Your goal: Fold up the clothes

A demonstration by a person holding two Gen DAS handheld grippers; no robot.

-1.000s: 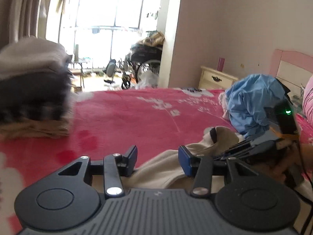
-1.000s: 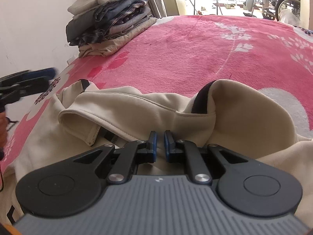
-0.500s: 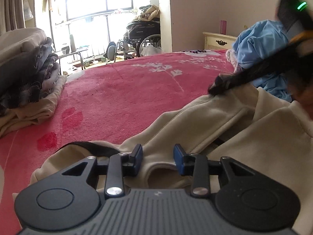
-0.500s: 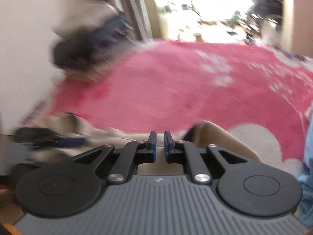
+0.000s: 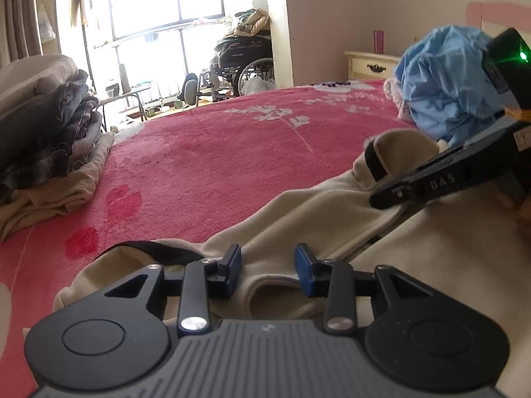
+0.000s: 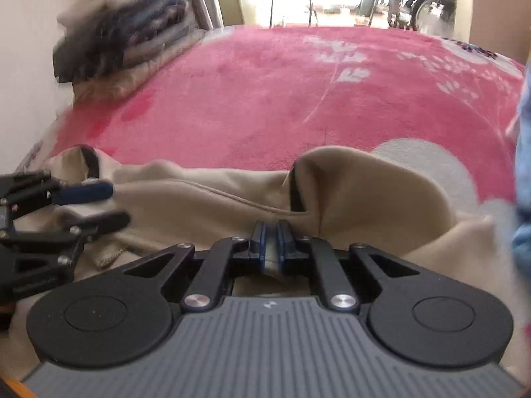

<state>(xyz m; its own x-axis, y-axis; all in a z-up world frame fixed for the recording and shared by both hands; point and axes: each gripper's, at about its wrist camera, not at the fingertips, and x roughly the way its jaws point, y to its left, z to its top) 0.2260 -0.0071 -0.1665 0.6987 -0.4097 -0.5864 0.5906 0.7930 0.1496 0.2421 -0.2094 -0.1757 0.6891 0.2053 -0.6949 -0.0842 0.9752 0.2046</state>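
A cream garment [image 5: 318, 212] with dark trim is spread in loose folds on the near part of a bed covered by a pink blanket [image 5: 212, 152]. The left gripper [image 5: 268, 272] is held low over the near edge of this garment, and its blue pads [image 5: 234, 272] are kept apart, with a hemmed opening of the cloth lying between them; the pads are not pressed on the cloth. The right gripper [image 6: 271, 242] is closed, and a thin fold of the cream garment [image 6: 205, 199] is pinched between its pads. In the right wrist view the left gripper [image 6: 109, 204] is seen at the left edge, with its two fingers spread over the cloth. In the left wrist view the right gripper [image 5: 390, 197] is seen from the side, with its tip laid on a raised fold of the garment. A stack of folded clothes [image 5: 43, 139] is placed at the far left corner of the bed, and a blue bundle of cloth [image 5: 444, 86] is placed at the right. A wheelchair [image 5: 245, 63] is seen behind the bed near the window.
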